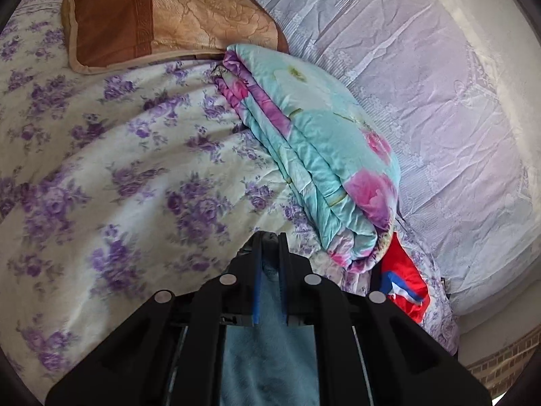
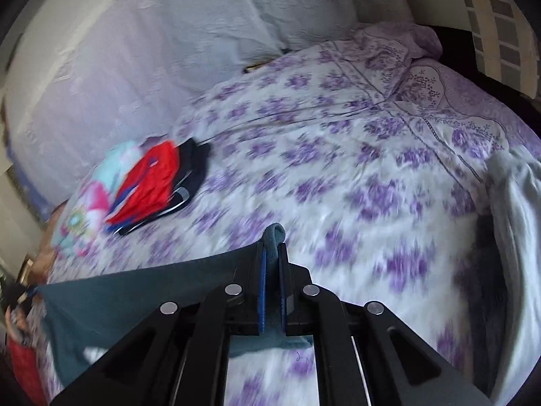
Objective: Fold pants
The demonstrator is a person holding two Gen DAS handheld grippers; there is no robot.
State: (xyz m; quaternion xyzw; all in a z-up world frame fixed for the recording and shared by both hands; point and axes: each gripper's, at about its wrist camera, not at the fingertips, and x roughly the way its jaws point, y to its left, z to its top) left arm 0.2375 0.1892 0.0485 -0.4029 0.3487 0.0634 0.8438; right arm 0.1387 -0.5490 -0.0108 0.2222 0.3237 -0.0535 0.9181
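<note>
The left gripper (image 1: 270, 237) has its two black fingers drawn close together, pinching a fold of the soft blue-grey fabric pants (image 1: 270, 348); the cloth fills the narrow slot between the blue pads and hangs down beneath the claw. The right gripper (image 2: 273, 242) is likewise nearly pressed together and nips the same pants (image 2: 135, 291), with a rolled edge of the cloth poking up past its fingertips and a taut dark teal sheet of it stretching away to the left of that view. Both claws hold the pants above the white bedspread printed with purple flowers (image 1: 111, 155). On that bedspread lies a folded turquoise quilt with pink blooms (image 1: 324, 155), and just beside its near end a red garment with blue and white stripes (image 1: 404, 280). In the right wrist view the red garment rests against a folded black garment (image 2: 194, 165). A tan and brown brocade pillow (image 1: 162, 20) sits at the far end of the bed. The right wrist view is blurred
</note>
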